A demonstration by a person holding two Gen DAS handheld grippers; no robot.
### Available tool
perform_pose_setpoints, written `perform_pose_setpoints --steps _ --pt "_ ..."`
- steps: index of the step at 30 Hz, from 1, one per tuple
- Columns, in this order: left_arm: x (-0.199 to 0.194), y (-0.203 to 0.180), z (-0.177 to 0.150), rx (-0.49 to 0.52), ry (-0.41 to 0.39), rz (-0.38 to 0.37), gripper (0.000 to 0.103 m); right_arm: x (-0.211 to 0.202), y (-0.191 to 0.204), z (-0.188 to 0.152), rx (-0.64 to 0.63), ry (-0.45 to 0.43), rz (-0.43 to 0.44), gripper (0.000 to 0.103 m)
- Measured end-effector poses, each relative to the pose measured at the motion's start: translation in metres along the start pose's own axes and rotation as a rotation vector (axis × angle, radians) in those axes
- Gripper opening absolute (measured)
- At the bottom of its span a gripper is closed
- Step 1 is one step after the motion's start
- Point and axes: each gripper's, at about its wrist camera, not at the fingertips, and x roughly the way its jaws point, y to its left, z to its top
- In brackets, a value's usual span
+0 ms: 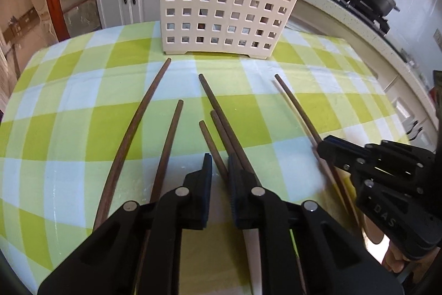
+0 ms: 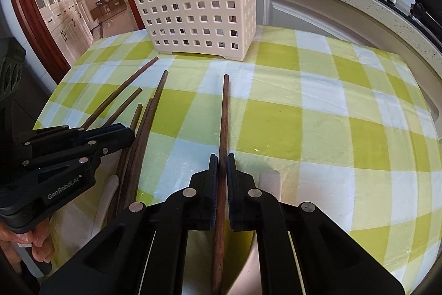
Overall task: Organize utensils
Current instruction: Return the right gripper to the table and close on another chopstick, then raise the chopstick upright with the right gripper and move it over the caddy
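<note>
Checked tablecloth (image 1: 83,107), 6 chopsticks (image 1: 212,101), 1 basket (image 1: 221,4)

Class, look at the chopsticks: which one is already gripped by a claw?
The lone chopstick farthest right, pinched between the right claw fingers. The other chopsticks lie loose on the checked cloth near the left claw.

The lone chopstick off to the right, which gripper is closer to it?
Right. The right gripper is closed around that chopstick; the left gripper sits over the other chopsticks.

Chopsticks' (image 1: 163,154) near ends hidden beneath left gripper (image 1: 220,170); basket (image 2: 199,15) contents largely screened by its perforated wall.
</note>
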Motion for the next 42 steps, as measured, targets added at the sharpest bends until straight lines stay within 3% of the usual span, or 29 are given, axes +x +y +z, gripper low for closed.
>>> perform_pose_setpoints --steps 8,10,12,15,23,35,42 --pt "0.007 -0.021 0.003 0.073 0.003 0.143 0.01 0.0 -0.006 -0.004 0.013 0.005 0.023 0.006" --pt "0.008 -0.022 0.003 0.062 0.001 0.147 0.008 0.0 -0.005 -0.005 0.015 0.005 0.03 0.006" --pt "0.007 -0.017 0.004 0.018 0.006 0.115 0.007 0.0 -0.005 -0.005 0.014 0.006 0.036 0.006" --pt "0.0 -0.002 0.002 -0.088 0.006 -0.018 0.005 -0.003 -0.005 -0.006 0.016 0.002 0.044 0.006" --pt "-0.042 0.004 -0.002 -0.091 -0.094 -0.099 0.005 -0.015 -0.003 -0.003 0.023 -0.026 0.055 0.006" --pt "-0.131 0.021 -0.001 -0.105 -0.31 -0.154 0.005 -0.066 0.005 0.003 0.022 -0.115 0.075 0.006" --pt "-0.171 0.013 0.001 -0.081 -0.397 -0.168 0.005 -0.095 0.009 0.005 0.02 -0.166 0.066 0.006"
